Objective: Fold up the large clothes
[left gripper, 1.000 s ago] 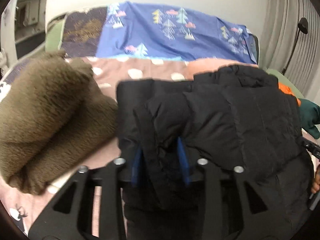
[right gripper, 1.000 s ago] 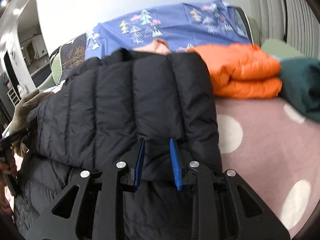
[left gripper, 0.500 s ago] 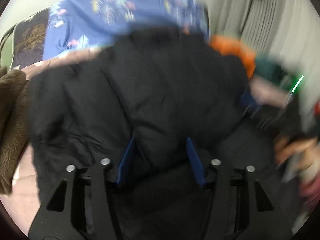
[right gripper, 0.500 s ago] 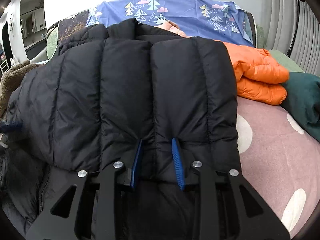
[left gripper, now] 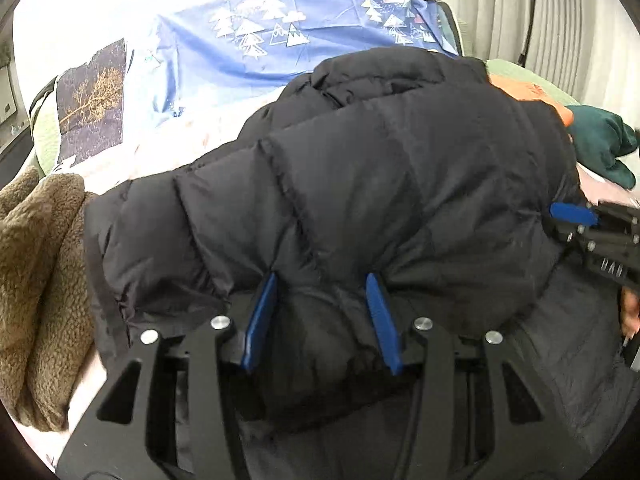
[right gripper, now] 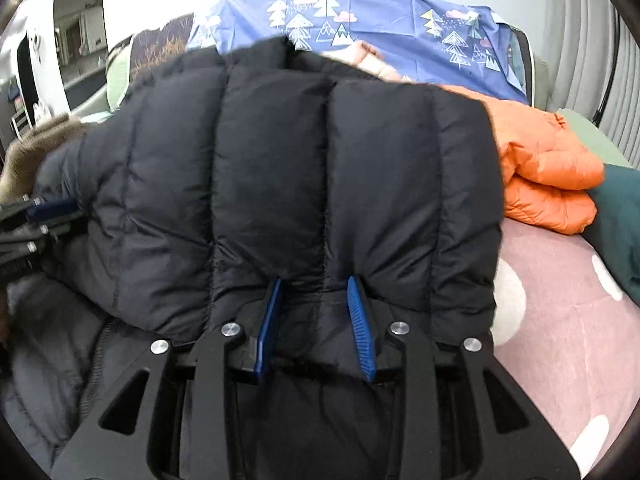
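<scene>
A black quilted puffer jacket [left gripper: 380, 184] lies on the bed, its upper part doubled over the lower part. My left gripper [left gripper: 320, 280] is shut on a thick fold of the jacket at its left side. My right gripper [right gripper: 314, 282] is shut on the jacket's [right gripper: 280, 168] folded edge at its right side. The right gripper also shows at the right edge of the left wrist view [left gripper: 576, 216]. The left gripper shows at the left edge of the right wrist view [right gripper: 48, 210].
A brown fleece garment [left gripper: 36, 276] lies left of the jacket. A folded orange puffer [right gripper: 548, 172] and a dark green garment [right gripper: 620, 220] lie to the right. The bed has a pink spotted sheet [right gripper: 560, 320] and a blue tree-print cover [left gripper: 280, 40] at the back.
Both grippers have carried the jacket's held edge forward, so the upper part now lies doubled over the lower. The left view has swung right, away from the brown fleece.
</scene>
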The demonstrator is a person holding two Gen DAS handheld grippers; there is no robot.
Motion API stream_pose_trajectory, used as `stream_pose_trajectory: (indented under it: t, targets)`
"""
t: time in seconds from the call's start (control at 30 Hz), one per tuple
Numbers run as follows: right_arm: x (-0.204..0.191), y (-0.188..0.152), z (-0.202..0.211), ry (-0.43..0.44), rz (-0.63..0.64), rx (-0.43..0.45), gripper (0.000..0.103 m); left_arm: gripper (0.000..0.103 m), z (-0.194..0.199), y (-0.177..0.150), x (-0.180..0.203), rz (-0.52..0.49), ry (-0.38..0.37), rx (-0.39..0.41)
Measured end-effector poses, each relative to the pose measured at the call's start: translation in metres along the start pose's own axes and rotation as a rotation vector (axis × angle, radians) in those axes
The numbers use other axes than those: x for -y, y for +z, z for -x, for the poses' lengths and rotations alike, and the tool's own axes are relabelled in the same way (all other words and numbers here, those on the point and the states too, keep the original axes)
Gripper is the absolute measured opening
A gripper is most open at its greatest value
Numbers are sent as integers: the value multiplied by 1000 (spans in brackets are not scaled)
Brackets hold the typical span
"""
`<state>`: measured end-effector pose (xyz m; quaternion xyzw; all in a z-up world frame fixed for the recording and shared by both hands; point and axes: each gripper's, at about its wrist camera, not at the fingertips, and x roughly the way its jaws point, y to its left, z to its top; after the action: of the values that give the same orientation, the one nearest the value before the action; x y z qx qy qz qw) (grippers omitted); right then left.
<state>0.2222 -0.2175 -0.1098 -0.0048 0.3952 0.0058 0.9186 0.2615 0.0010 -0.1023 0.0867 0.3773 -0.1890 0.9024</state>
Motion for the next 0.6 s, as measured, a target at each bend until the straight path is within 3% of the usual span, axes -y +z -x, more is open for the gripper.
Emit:
stream_pose_trajectory:
  t: [0.07, 0.2, 0.23, 0.27, 0.33, 0.4, 0.47, 0.6]
  targets:
    - [1, 1, 17, 20, -12, 21, 35, 48, 17, -2, -2, 19, -27, 12]
    - [-12, 9, 36, 107, -2, 28, 42, 48, 51, -4, 8, 46, -186, 47]
    - [-15, 11, 35, 110, 4, 21, 42, 46, 51, -5, 14, 42, -224, 36]
    - [-21, 13, 31, 98, 13, 13, 43, 37, 49, -5, 18, 37, -237, 23]
    - [-27, 16, 10, 52, 12, -19, 43, 26, 28, -4, 29, 16, -197, -30]
    - [-27, 11, -13, 31, -2, -58, 46, 24, 1, -10, 29, 53, -173, -91]
    - [-27, 1, -32, 32, 9, -62, 46, 23, -19, -17, 25, 71, -194, -92]
    - [-26, 1, -29, 42, -1, -55, 46, 23, -26, -19, 21, 85, -204, -75]
